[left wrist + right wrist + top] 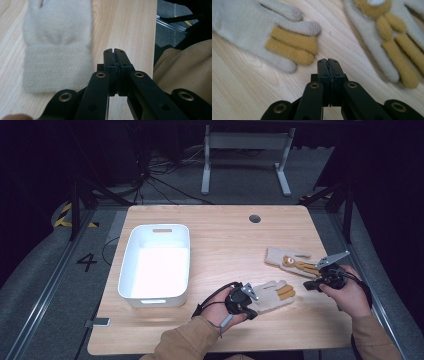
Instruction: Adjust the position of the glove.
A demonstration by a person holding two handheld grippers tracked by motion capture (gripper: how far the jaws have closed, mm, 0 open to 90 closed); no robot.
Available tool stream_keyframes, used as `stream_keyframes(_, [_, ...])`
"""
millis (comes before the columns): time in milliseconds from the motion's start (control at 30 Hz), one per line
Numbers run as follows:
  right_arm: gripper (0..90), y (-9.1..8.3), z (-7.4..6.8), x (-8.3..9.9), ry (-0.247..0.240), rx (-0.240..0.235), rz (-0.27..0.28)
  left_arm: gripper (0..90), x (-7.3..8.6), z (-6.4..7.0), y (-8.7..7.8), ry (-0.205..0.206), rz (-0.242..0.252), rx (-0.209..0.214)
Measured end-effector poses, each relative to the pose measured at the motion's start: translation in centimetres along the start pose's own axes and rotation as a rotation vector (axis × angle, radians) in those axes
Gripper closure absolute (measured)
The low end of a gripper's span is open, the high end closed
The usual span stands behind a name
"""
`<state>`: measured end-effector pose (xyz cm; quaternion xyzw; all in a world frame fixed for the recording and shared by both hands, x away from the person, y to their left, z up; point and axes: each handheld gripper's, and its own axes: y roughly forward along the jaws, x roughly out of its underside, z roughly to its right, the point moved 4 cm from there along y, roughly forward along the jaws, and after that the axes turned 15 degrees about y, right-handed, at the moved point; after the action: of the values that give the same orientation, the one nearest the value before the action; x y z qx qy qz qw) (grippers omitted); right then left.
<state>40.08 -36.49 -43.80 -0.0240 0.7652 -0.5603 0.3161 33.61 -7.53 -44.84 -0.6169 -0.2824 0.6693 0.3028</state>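
The left gripper (248, 302) rests at the desk's (225, 235) 6 o'clock edge, fingers (110, 65) clenched on nothing, just beside the near glove's (272, 295) cuff. The right gripper (320, 281), at 4 o'clock, is likewise clenched and empty. The far glove (287, 261) lies beside it. A white bin (156, 265) sits at 9 o'clock.

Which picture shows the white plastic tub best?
The high view: the white plastic tub sits whole on the wooden table, its rim and inside visible. The two gripper views look at woolly gloves and table wood instead.
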Motion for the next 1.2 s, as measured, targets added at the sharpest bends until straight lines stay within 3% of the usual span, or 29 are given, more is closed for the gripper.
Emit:
stream_keyframes(267, [89.9,0.0,0.0,0.7,0.005,0.005,-0.008,88.6,-0.1,-0.1,1.5,0.013,-0.014,0.028])
stream_keyframes(467, [89.8,0.3,0.2,1.1,0.013,0.005,-0.017,88.6,0.3,-0.4,2.3,-0.007,-0.020,0.042])
stream_keyframes(733, [89.8,0.4,0.1,1.1,0.006,0.004,-0.021,87.9,0.4,-0.4,3.1,-0.001,-0.036,0.048])
stream_keyframes(1200, [89.7,0.4,0.0,1.1,0.003,0.003,-0.019,87.7,1.2,-1.4,3.0,-0.038,-0.059,-0.002])
